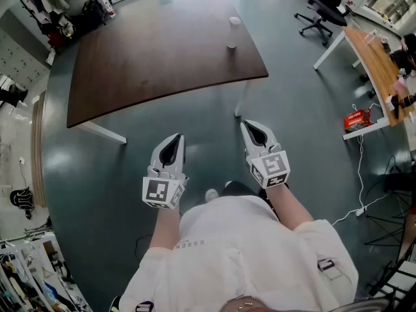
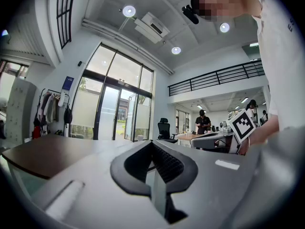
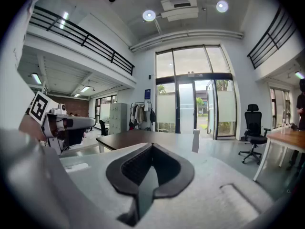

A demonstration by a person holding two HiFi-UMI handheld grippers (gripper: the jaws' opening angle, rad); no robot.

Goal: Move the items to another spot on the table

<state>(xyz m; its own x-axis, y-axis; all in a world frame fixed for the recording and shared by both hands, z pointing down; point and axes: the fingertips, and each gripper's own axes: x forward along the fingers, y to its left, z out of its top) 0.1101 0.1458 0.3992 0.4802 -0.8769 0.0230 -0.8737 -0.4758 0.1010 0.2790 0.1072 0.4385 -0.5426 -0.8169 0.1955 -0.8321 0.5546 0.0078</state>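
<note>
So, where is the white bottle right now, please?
In the head view, the white bottle stands on the right side of the dark table, well ahead of the right gripper.

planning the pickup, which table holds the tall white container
The dark brown curved table straight ahead, not the light wooden desk at right; the tall white container stands there.

The bench (image 1: 149,64) is obstructed only by a white cup (image 1: 233,31) at its right edge; open floor (image 1: 195,119) is seen before it.
</note>
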